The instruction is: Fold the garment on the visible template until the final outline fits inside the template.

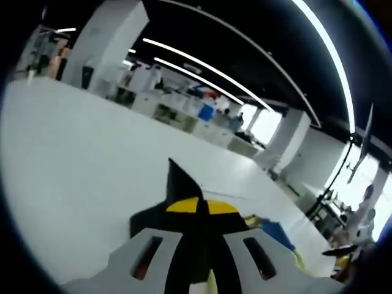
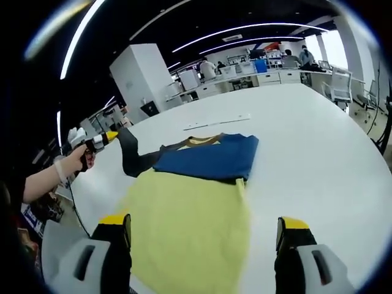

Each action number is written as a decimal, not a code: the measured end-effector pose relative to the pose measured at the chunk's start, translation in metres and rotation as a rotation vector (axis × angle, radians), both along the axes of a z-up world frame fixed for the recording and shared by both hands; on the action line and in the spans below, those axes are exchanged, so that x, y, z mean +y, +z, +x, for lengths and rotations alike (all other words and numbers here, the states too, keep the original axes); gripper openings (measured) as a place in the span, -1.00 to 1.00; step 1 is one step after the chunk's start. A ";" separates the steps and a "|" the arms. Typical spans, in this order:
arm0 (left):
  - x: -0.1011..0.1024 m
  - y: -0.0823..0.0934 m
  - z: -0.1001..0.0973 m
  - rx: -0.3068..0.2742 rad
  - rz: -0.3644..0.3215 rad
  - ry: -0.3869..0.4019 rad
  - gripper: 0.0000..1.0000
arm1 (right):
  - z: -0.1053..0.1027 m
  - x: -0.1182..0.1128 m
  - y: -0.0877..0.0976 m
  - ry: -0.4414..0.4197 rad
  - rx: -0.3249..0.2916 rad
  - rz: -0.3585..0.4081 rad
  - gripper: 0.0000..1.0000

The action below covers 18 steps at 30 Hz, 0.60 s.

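In the right gripper view the right tongs (image 2: 205, 236) stand spread wide, their two yellow-tipped jaws rising at either side of the lower edge with nothing between them but the yellow template (image 2: 187, 229) lying flat on the white bench (image 2: 306, 153). The garment (image 2: 211, 156), blue with a tan neckline and dark sleeves, lies partly folded across the far end of that template, its near edge overlapping the yellow sheet. One dark sleeve (image 2: 130, 153) rises off the bench to the left, lifted by the left tongs (image 2: 110, 136), which a gloved hand (image 2: 72, 160) holds above the bench edge. A thin pale strip (image 2: 217, 121) lies on the bench beyond the garment, apart from it.

In the left gripper view the left tongs (image 1: 197, 207) are pressed together on that dark sleeve (image 1: 180, 184), a point of black cloth sticking up past the yellow tips (the fabric also spreads out to the left of the jaws). Behind the jaws to the right, a bit of blue cloth and a yellow edge show on the bench (image 1: 73, 159).

Desks, white pillars and long ceiling lights fill the office background, where a few people sit far off.
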<state>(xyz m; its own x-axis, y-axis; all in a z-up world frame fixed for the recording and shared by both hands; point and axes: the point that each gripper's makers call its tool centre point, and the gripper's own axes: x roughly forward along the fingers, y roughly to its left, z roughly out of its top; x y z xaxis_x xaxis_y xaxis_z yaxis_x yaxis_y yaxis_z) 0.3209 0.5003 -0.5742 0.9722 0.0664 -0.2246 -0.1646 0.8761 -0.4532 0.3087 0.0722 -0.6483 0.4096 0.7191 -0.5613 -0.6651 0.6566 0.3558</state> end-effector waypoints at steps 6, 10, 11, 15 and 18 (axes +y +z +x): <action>-0.043 0.007 0.020 -0.008 0.004 -0.065 -1.00 | 0.002 -0.007 -0.001 0.002 0.005 0.014 0.99; -0.070 0.006 0.034 -0.003 -0.002 -0.092 -1.00 | 0.005 -0.015 -0.004 -0.002 0.011 0.024 0.99; -0.077 0.004 0.038 0.004 -0.012 -0.102 -1.00 | 0.006 -0.018 -0.004 -0.003 0.014 0.028 0.99; -0.097 0.001 0.049 0.009 -0.017 -0.119 -1.00 | 0.009 -0.027 -0.007 -0.014 0.018 0.034 0.99; -0.111 0.001 0.058 0.010 -0.029 -0.133 -1.00 | 0.010 -0.035 -0.008 -0.024 0.022 0.038 0.99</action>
